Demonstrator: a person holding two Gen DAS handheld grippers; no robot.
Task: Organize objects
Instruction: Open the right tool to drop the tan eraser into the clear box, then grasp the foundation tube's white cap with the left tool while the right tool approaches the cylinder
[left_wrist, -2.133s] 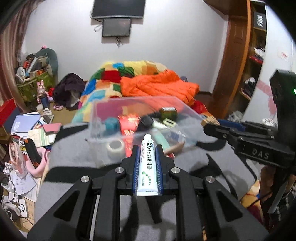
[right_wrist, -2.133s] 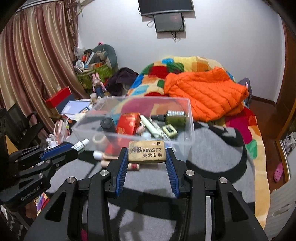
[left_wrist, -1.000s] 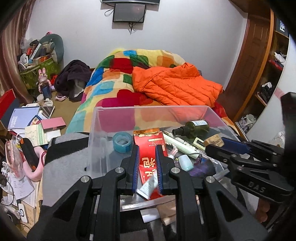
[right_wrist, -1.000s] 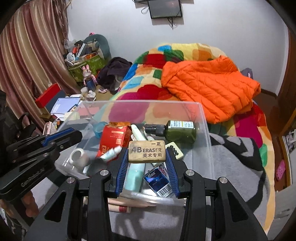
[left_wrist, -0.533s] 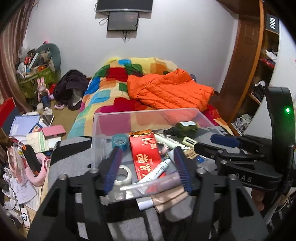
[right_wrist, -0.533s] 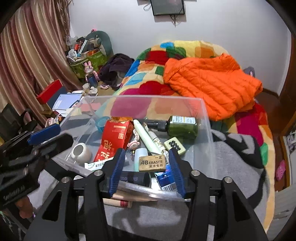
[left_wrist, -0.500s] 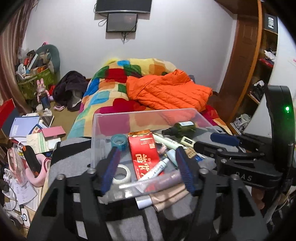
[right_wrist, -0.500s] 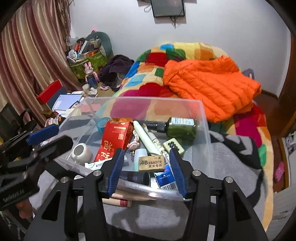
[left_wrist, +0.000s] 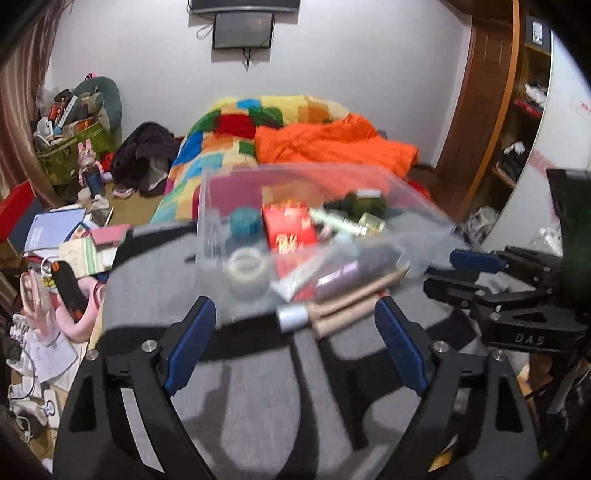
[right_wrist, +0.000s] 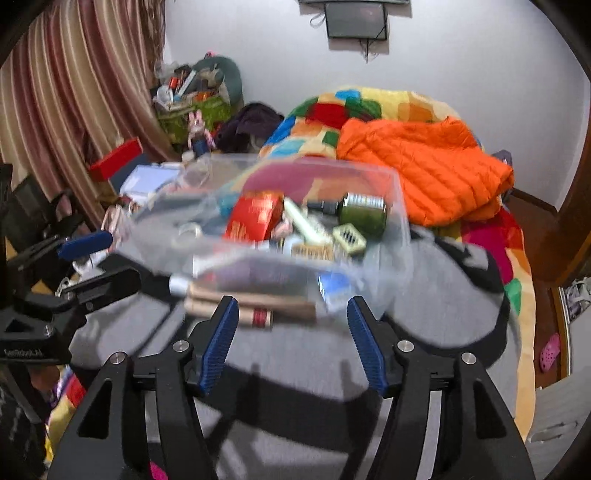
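A clear plastic box (left_wrist: 202, 206) stands on the grey blanket (left_wrist: 258, 387). It holds a red packet (left_wrist: 290, 229), tape rolls, a green bottle (right_wrist: 364, 212) and the tan eraser (right_wrist: 312, 251). A pale tube (left_wrist: 295, 275) lies blurred at its near wall. Two beige tubes (left_wrist: 347, 306) lie on the blanket in front of the box. My left gripper (left_wrist: 295, 332) hangs just short of the box, jaws opening wide, nothing between them. My right gripper (right_wrist: 291, 332) is also short of the box, jaws opening and empty. Each gripper shows at the edge of the other's view.
Behind the box is a bed with a patchwork quilt (left_wrist: 236, 140) and an orange jacket (right_wrist: 424, 166). Books, papers and bags (left_wrist: 62, 236) cover the floor on the left. A wooden shelf unit (left_wrist: 517, 122) stands on the right, a curtain (right_wrist: 74, 92) on the left.
The left gripper let the white tube go into the box and the right gripper let the eraser go there. Both opened and drew back from the box.
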